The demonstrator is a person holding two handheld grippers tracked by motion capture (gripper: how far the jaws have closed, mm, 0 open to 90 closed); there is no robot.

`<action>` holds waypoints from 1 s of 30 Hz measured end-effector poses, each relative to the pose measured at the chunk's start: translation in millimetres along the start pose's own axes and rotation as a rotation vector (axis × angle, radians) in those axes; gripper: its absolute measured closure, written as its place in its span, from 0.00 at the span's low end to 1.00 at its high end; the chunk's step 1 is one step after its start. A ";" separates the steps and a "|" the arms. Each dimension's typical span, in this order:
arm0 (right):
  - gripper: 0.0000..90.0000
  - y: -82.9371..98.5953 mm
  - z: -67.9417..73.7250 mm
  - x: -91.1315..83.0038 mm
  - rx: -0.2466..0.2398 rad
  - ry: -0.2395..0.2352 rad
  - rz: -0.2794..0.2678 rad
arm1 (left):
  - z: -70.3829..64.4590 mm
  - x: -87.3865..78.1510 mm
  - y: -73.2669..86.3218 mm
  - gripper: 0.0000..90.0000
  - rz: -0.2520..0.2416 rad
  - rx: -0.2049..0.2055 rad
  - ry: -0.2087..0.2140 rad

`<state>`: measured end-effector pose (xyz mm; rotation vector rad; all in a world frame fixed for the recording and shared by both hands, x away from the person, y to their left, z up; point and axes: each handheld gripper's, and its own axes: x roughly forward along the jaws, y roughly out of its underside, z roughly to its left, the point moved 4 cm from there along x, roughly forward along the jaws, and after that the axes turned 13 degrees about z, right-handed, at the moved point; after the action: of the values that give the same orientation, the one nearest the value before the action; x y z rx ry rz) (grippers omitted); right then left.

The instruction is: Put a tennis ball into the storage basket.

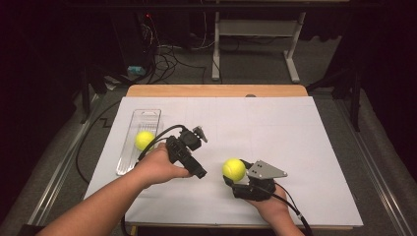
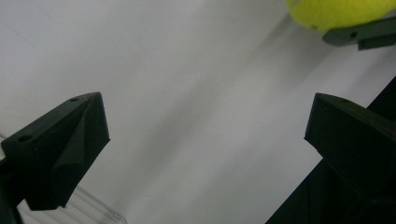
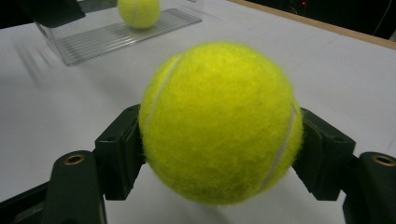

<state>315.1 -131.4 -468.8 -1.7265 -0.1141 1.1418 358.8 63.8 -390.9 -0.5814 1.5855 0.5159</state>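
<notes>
A yellow tennis ball is clamped between the black jaws of my right gripper, low over the white sheet at front centre. A second tennis ball lies in a clear plastic tray at the left. My left gripper hovers between the tray and the held ball, jaws wide apart with nothing between them. In the left gripper view the held ball shows at the top right edge.
A white sheet covers the wooden table. A corner of the tray lies just beside the left jaw. Beyond the table are a white desk frame and cables on the floor.
</notes>
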 end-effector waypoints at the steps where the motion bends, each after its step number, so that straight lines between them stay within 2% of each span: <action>1: 0.31 0.3 1.6 1.4 -0.008 -0.007 0.000 | -1.1 -0.2 -0.9 0.01 -0.004 0.003 0.002; 12: 0.31 3.5 20.2 14.1 -0.037 -0.062 0.018 | -17.1 -4.9 -13.9 0.01 -0.003 0.050 0.017; 19: 0.31 1.1 24.8 15.3 -0.025 -0.092 0.001 | -30.2 -3.5 -23.0 0.01 0.002 0.080 0.043; 27: 0.31 -0.8 27.2 14.8 -0.018 -0.108 -0.013 | -38.5 8.0 -35.7 0.01 0.018 0.092 0.080; 30: 0.31 -1.7 26.4 14.2 -0.023 -0.100 -0.021 | -40.2 14.8 -40.0 0.01 0.032 0.093 0.091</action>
<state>304.4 -104.7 -477.3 -1.6845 -0.2072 1.2159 352.6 6.5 -401.6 -0.5161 1.6977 0.4419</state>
